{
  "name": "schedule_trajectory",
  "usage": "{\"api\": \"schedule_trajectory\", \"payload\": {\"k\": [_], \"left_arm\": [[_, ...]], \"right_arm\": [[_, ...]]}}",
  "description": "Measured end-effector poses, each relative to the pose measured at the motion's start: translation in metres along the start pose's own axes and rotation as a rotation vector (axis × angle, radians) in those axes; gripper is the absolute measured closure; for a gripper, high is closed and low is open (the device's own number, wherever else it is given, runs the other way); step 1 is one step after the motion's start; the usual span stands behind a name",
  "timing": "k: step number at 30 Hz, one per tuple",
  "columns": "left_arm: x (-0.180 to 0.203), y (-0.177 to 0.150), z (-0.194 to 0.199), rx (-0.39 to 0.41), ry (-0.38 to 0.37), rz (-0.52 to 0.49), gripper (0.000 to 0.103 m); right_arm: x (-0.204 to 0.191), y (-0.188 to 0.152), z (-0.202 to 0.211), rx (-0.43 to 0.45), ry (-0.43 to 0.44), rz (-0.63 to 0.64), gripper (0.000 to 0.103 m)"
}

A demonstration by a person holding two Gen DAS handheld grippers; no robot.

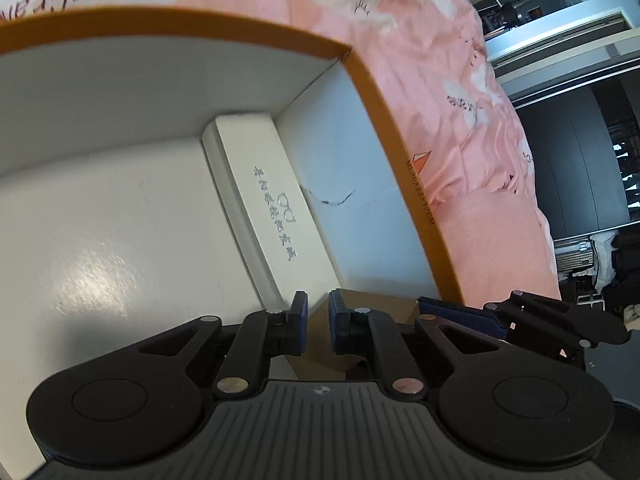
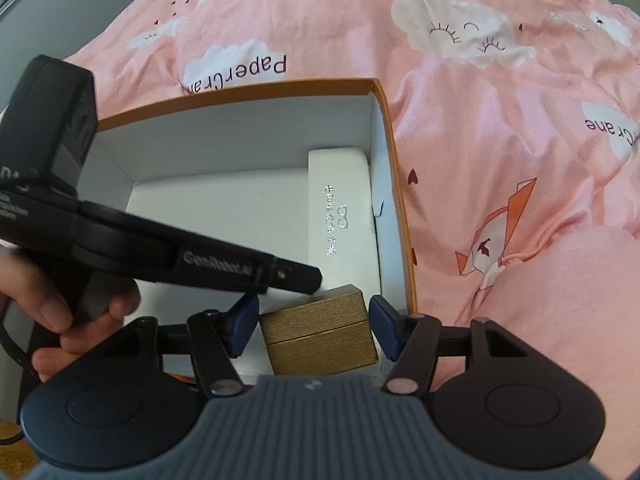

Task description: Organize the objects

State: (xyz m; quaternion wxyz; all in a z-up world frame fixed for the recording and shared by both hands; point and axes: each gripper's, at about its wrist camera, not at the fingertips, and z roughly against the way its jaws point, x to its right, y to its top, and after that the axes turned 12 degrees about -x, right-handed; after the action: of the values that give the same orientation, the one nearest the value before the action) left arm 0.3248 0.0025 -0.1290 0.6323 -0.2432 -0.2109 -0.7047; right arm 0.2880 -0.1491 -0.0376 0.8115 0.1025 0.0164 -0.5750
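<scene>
An open cardboard box with an orange rim [image 2: 394, 160] and white inside lies on the bed. A white glasses case [image 2: 340, 208] with printed lettering lies along its right inner wall; the left wrist view shows the case [image 1: 260, 216] too. My right gripper [image 2: 314, 326] is shut on a small brown ribbed box [image 2: 316, 312], holding it low inside the big box by the near right corner. My left gripper [image 1: 318, 322] is shut with nothing between its pads, and it hovers over the big box's white floor beside the brown box [image 1: 384, 312]. A hand [image 2: 60, 312] holds it.
Pink bedding with white clouds [image 2: 500, 140] surrounds the box on all sides. The big box's floor [image 2: 220, 208] left of the glasses case is bare. Beyond the bed's edge I see dark furniture and a window frame [image 1: 560, 40].
</scene>
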Motion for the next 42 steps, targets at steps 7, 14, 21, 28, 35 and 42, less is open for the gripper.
{"api": "schedule_trajectory", "payload": {"k": [7,14,21,28,35,42], "left_arm": [[0.004,0.006,-0.013,-0.087,0.009,-0.004,0.095],[0.012,0.004,-0.009,-0.044,0.043,-0.015,0.095],[0.018,-0.015,0.030,0.097,0.146,-0.047,0.094],[0.030,-0.050,0.058,0.255,0.251,-0.075,0.094],[0.044,-0.088,0.071,0.357,0.229,-0.075,0.094],[0.061,-0.117,0.077,0.396,0.262,-0.104,0.093]], "right_arm": [[-0.003,0.005,0.000,-0.039,-0.008,0.049,0.041],[-0.005,0.003,0.002,-0.027,-0.043,0.101,0.052],[-0.004,0.002,-0.002,-0.028,0.016,0.112,0.059],[-0.025,0.002,-0.021,-0.045,-0.111,0.248,0.065],[-0.010,0.001,-0.029,-0.041,-0.255,0.278,0.099],[-0.008,0.001,-0.020,-0.005,-0.126,0.240,0.092]]}}
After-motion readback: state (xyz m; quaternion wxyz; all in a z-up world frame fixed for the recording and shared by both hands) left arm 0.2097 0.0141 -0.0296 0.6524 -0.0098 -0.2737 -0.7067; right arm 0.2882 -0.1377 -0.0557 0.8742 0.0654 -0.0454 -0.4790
